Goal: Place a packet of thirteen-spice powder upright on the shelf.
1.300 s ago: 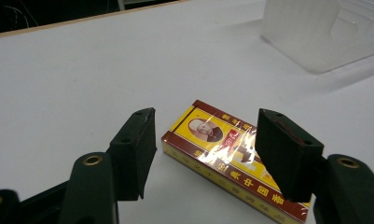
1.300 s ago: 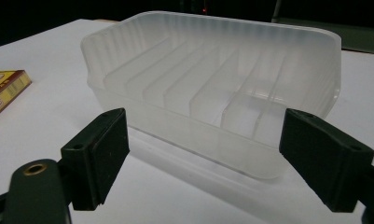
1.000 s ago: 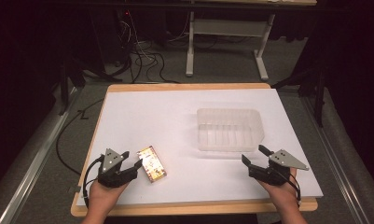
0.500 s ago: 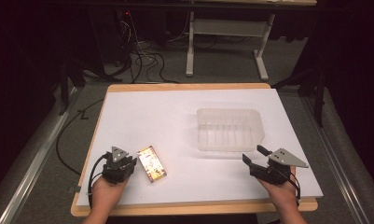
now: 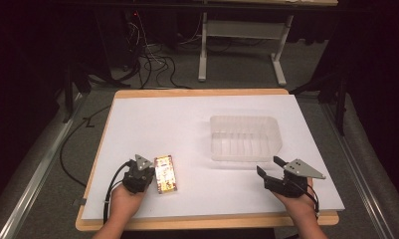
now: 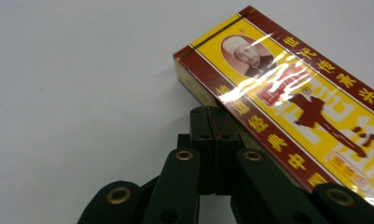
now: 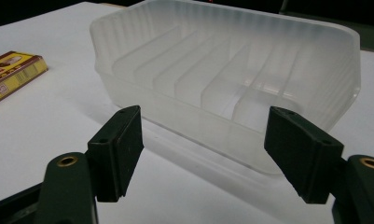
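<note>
A yellow and dark red box (image 5: pixel 165 174) wrapped in glossy film lies flat on the white table near the front left. My left gripper (image 5: pixel 147 170) sits just left of it. In the left gripper view its jaws are pressed together, with nothing between them, tips (image 6: pixel 216 125) against the box's (image 6: pixel 292 98) long side. My right gripper (image 5: pixel 268 165) stands open near the front right, just in front of a clear ribbed plastic tray (image 5: pixel 245 137). In the right gripper view the tray (image 7: pixel 231 79) sits beyond the open gripper (image 7: pixel 205 135), and the box (image 7: pixel 12 70) lies far left.
The white sheet (image 5: pixel 162 124) covers a wooden tabletop whose front edge (image 5: pixel 207 221) runs just under both hands. Cables (image 5: pixel 152 64) and a grey stand (image 5: pixel 242 35) lie on the floor beyond the table. A black cable (image 5: pixel 67 149) hangs off the left side.
My left gripper's jaws went from open to shut and shifted right against the box, which has turned a little straighter. The right gripper has barely moved.
</note>
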`<state>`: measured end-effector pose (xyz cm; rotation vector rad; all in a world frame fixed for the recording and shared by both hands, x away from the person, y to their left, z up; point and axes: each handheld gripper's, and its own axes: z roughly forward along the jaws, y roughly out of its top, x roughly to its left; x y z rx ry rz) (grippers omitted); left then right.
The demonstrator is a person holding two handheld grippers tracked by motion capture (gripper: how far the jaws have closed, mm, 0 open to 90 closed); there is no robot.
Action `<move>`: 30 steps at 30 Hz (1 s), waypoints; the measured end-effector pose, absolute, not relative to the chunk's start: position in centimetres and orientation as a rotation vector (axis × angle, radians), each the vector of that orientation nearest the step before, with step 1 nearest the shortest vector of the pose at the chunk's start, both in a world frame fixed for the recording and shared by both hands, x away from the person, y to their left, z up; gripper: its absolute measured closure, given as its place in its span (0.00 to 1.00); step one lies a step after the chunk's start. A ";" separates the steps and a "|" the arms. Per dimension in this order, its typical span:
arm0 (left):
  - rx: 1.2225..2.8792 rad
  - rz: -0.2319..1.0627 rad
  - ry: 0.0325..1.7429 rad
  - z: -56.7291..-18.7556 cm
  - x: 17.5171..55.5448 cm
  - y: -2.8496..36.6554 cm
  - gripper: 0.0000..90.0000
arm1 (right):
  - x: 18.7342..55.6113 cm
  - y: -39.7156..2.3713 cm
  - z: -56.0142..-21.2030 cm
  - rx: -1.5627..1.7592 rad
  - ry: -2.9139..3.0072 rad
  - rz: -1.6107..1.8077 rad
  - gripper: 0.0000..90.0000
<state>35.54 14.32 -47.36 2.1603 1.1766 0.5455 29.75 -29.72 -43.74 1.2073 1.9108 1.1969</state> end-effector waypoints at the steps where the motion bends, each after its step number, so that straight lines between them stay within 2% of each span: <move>1: 2.165 0.550 1.166 -47.3 35.4 14.2 1.00 | 29.8 -29.9 -43.8 1.211 1.916 1.199 0.33; 14: 2.112 0.432 1.119 -47.1 36.6 13.1 1.00 | 30.1 -30.3 -44.1 1.257 1.906 1.190 0.38; 16: 2.099 0.450 1.103 -46.6 36.7 12.8 0.95 | 30.1 -30.5 -44.1 1.259 1.902 1.190 0.38; 17: 2.037 0.454 1.099 -45.5 36.4 12.9 0.95 | 30.0 -30.6 -44.1 1.263 1.897 1.192 0.38; 20: 2.021 0.450 1.031 -44.3 35.2 12.3 1.00 | 30.1 -30.8 -44.2 1.275 1.893 1.185 0.39; 21: 2.056 0.384 0.942 -44.0 33.8 10.5 1.00 | 30.1 -30.9 -44.2 1.280 1.891 1.186 0.39; 22: 2.056 0.384 0.942 -44.0 33.8 10.5 1.00 | 30.1 -30.9 -44.2 1.280 1.891 1.186 0.39; 24: 2.197 0.362 0.789 -44.9 31.9 7.2 1.00 | 30.3 -31.1 -44.3 1.301 1.886 1.196 0.40; 30: 2.295 0.344 0.766 -46.2 31.9 6.1 1.00 | 30.1 -31.3 -44.1 1.317 1.869 1.198 0.42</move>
